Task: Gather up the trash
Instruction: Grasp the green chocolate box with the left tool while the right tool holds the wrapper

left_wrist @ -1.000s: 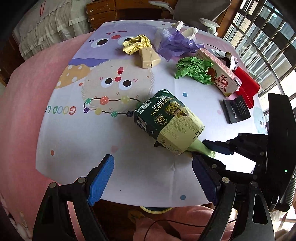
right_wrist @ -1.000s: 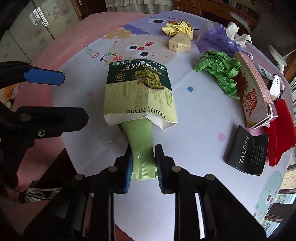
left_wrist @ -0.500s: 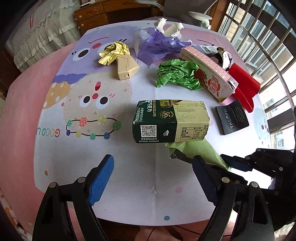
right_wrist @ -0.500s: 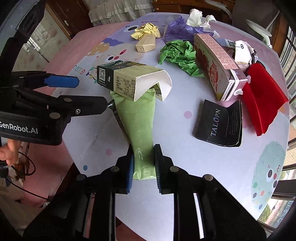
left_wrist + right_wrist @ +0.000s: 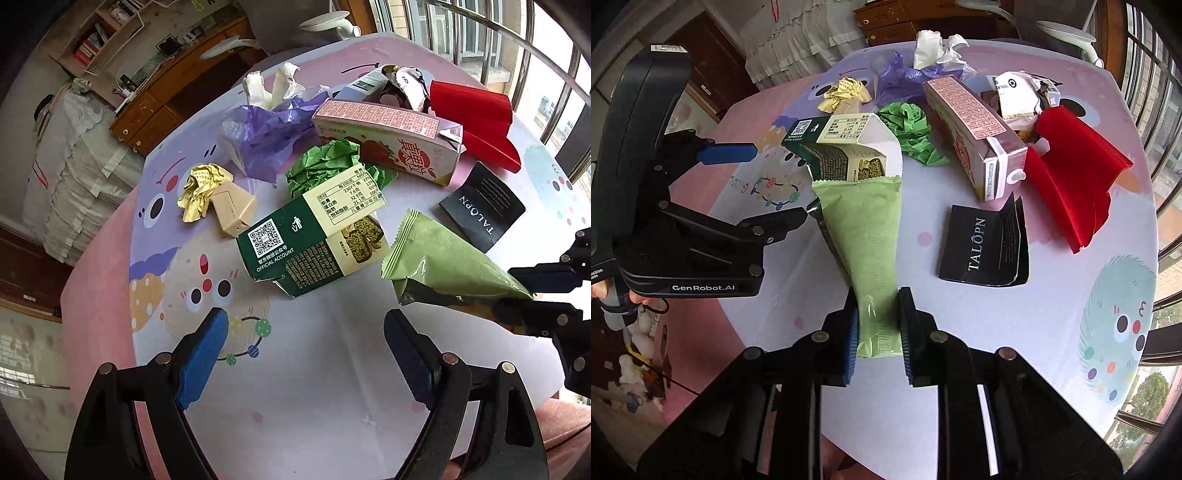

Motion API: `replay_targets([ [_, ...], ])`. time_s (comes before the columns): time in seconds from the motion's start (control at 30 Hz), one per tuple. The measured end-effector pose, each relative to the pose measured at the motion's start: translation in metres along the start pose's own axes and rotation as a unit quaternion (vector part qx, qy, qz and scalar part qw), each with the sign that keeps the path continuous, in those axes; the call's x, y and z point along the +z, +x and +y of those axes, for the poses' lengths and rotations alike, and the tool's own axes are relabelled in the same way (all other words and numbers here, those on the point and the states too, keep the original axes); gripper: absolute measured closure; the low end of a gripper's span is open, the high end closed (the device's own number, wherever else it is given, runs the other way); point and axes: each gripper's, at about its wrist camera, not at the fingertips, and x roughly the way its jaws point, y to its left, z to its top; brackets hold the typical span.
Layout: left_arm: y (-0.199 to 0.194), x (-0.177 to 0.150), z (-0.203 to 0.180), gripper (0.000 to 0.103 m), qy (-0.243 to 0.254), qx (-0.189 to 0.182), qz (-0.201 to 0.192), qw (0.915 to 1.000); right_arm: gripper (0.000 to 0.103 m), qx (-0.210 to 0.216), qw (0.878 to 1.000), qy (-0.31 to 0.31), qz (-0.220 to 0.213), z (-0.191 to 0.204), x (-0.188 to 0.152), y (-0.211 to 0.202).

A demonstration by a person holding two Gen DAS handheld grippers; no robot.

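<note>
The light green foil wrapper [image 5: 866, 236] runs lengthwise away from the right gripper [image 5: 875, 332], which pinches its near end; its serrated far end sits at the chocolate box's [image 5: 846, 151] open mouth, above the table's [image 5: 1015, 332] near edge, while the left gripper [image 5: 306, 354] hangs spread beside it

"OFFICIAL ACCOUNT" under a QR code on the green chocolate box [image 5: 295, 251]; right of it, "TALOPN" on the black packet [image 5: 482, 207]; "GenRobot.AI" on the left tool [image 5: 705, 266]
</note>
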Motion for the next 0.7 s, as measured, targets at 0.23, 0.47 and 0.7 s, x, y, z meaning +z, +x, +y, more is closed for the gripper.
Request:
replay_targets([
  [0.23, 0.010, 0.029, 0.022, 0.015, 0.012, 0.004, -0.004, 0.9999, 0.086, -0.001, 1.000, 0.027, 0.001, -0.012, -0.006, -0.001],
  [0.47, 0.019, 0.062, 0.041, 0.015, 0.033, -0.004, -0.005, 0.9994, 0.086, -0.001, 0.998, 0.058, 0.002, -0.026, -0.007, 0.004],
  [0.7, 0.033, 0.080, 0.042, 0.015, 0.034, -0.050, 0.017, 0.9980, 0.086, 0.003, 0.997, 0.077, -0.002, -0.036, -0.011, 0.003],
])
